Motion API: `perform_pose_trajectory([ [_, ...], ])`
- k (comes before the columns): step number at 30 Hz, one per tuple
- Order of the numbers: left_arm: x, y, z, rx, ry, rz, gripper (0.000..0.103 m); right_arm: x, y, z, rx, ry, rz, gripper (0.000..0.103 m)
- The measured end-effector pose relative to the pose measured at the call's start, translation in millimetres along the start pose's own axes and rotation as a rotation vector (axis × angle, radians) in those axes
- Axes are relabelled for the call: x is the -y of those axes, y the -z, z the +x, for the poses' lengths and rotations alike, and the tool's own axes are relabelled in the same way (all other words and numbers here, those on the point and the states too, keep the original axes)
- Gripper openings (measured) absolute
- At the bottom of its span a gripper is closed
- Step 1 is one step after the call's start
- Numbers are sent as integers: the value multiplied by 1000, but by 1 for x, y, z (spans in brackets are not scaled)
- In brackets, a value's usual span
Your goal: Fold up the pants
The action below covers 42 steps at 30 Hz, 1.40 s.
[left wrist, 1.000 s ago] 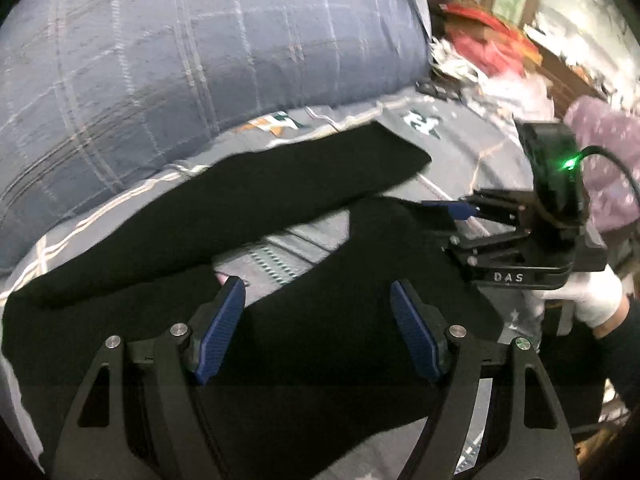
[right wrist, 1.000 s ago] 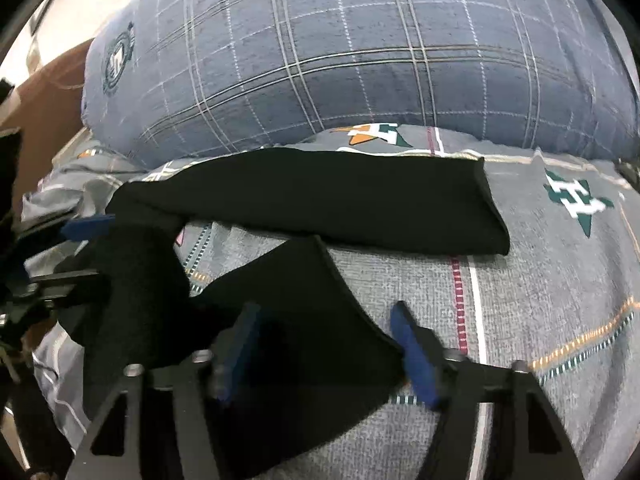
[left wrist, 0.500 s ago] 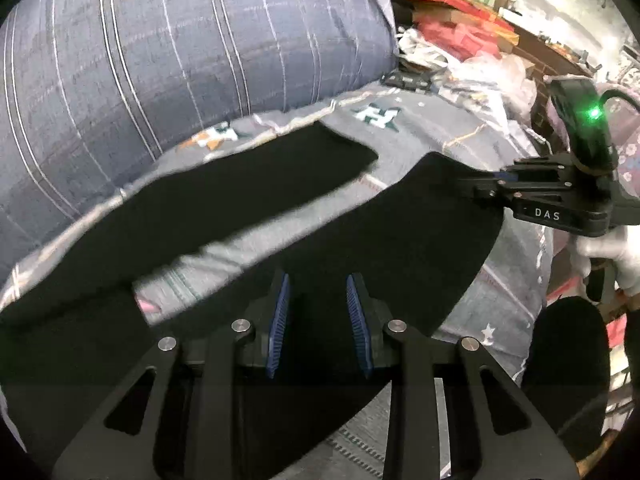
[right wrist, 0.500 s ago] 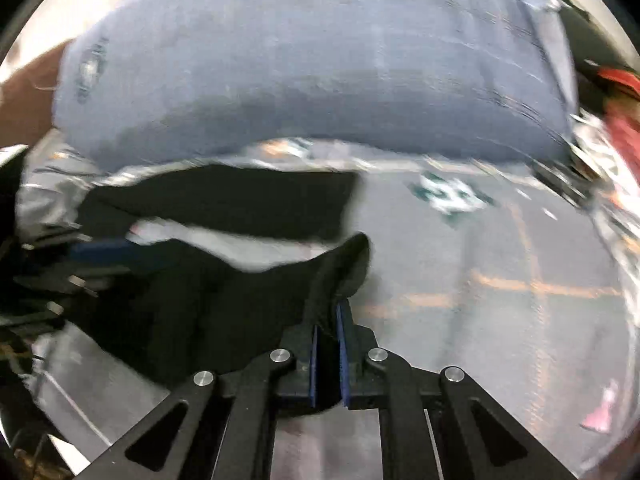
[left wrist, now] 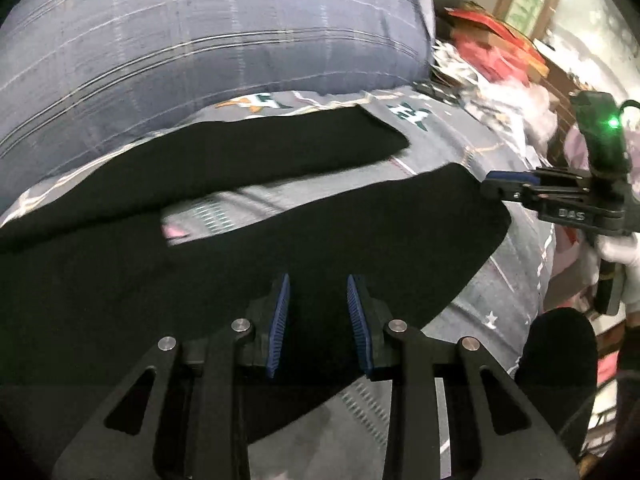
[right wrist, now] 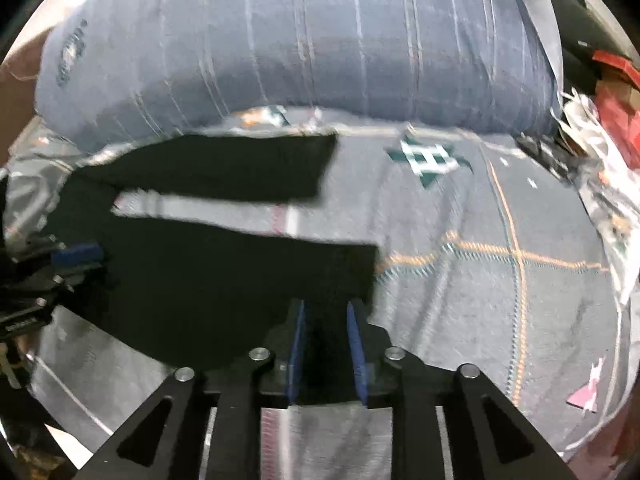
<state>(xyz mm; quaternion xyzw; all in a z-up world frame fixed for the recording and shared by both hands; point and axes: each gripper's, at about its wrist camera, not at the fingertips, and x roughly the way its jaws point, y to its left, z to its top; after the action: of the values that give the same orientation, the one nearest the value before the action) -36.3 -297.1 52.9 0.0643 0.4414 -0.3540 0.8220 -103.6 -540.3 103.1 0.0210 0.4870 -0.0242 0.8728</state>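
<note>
Black pants (left wrist: 280,248) lie spread on a grey patterned bed sheet (left wrist: 460,140), the two legs apart, the far leg (left wrist: 260,152) near the pillow. My left gripper (left wrist: 318,280) is shut on a bunch of fabric in the near leg's upper part. My right gripper (right wrist: 325,304) is at the near leg's hem (right wrist: 352,268). Its jaws are opening, with black cloth still lying between the pads. In the left wrist view the right gripper (left wrist: 496,180) shows side-on at the hem corner, held by a white-gloved hand (left wrist: 616,244). The left gripper (right wrist: 80,254) shows at the left edge of the right wrist view.
A big blue-grey checked pillow (left wrist: 200,40) fills the back of the bed, just behind the far leg. Red and white clutter (left wrist: 500,52) is piled beyond the bed's right side. Bare sheet (right wrist: 480,300) stretches right of the hem.
My left gripper went from wide open to narrow on the pants. My right gripper shut on the near leg's hem, drew it out to the right, and now its pads have parted.
</note>
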Motion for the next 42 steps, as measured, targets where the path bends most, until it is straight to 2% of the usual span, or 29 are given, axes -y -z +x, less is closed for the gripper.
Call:
perform_pose_trajectory([
  [3, -18, 7, -18, 13, -62, -39, 29, -18, -8, -3, 49, -120, 7, 39],
  [10, -73, 21, -59, 40, -167, -132, 30, -77, -21, 9, 96, -336, -34, 39],
  [11, -80, 23, -61, 38, -172, -145, 34, -86, -25, 13, 103, -359, -47, 39],
  [13, -100, 26, -70, 42, -163, -186, 55, -104, -32, 19, 120, -383, -74, 41],
  [15, -123, 27, -81, 63, -146, -248, 57, -119, -38, 23, 124, -394, -101, 48],
  [16, -136, 26, -87, 68, -146, -282, 57, -127, -44, 27, 126, -399, -124, 49],
  [23, -211, 15, -94, 61, -139, -495, 57, -165, -75, 56, 119, -380, -279, 49],
  [29, -255, 5, -75, 52, -117, -682, 57, -191, -79, 85, 101, -248, -463, 49],
  [31, -266, 0, -72, 74, -153, -726, 57, -194, -77, 93, 98, -195, -518, 49],
  [34, -278, -6, -63, 64, -150, -774, 57, -196, -77, 103, 99, -107, -563, 49],
  [36, -285, -10, -56, 50, -147, -807, 57, -196, -77, 108, 98, -102, -578, 49],
  [42, -295, -24, -37, 13, -229, -839, 57, -191, -87, 119, 133, -73, -580, 49],
])
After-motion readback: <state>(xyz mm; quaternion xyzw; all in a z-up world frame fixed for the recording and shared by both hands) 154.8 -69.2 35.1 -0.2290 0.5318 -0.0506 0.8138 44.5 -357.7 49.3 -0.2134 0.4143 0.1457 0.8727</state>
